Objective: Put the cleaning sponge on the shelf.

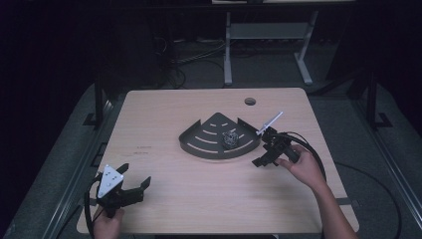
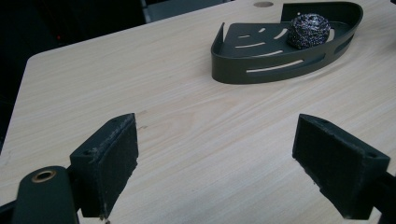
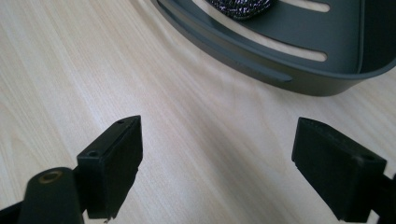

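A dark fan-shaped metal tray point(image 1: 209, 144) with slotted floor lies near the table's middle. A steel-wool scrubber point(image 1: 230, 139) rests inside it, towards its right side. My right gripper point(image 1: 262, 148) hovers just right of the tray's curved rim, open, nothing between its jaws. In the right gripper view the gripper point(image 3: 217, 135) faces bare wood, with the tray rim point(image 3: 261, 65) and the scrubber point(image 3: 240, 7) beyond. My left gripper point(image 1: 134, 175) is open over the front left corner. In the left gripper view the gripper point(image 2: 217, 140) points across the table at the tray point(image 2: 280, 65) and scrubber point(image 2: 308, 30).
A round cable hole point(image 1: 250, 101) sits near the table's far edge. Beyond the table stands a white desk frame point(image 1: 228, 50) with cables on the dark floor. Bare wood stretches between the left gripper and the tray.
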A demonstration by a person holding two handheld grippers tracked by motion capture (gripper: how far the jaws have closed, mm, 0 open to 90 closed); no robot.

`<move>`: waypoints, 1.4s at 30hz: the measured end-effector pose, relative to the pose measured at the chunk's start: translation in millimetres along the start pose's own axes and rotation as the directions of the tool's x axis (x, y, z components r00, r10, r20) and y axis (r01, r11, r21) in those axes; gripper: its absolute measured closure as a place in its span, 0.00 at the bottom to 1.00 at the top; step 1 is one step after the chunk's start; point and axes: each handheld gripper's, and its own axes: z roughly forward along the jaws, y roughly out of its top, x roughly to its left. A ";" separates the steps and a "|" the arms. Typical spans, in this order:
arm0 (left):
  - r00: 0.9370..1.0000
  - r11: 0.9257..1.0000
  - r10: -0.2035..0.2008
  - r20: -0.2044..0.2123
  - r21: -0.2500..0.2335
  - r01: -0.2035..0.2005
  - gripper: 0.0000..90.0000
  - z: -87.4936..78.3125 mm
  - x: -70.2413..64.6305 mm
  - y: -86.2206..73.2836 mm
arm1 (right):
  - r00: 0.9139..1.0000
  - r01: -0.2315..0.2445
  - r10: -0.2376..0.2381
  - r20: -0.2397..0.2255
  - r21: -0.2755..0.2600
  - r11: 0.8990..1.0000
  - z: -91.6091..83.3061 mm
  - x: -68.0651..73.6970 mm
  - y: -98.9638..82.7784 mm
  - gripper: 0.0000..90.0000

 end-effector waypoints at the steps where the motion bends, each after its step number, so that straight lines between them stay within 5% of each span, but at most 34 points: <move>1: 1.000 1.000 0.000 0.000 0.000 0.000 0.15 -0.1 0.0 0.0 | 1.000 -0.001 0.001 -0.002 -0.001 1.000 0.4 0.3 -1.7 0.18; 42: 1.000 1.000 0.002 -0.003 0.004 -0.002 0.15 1.0 -0.8 -0.4 | 0.999 -0.034 0.034 -0.010 -0.007 0.999 6.7 10.8 -60.6 0.17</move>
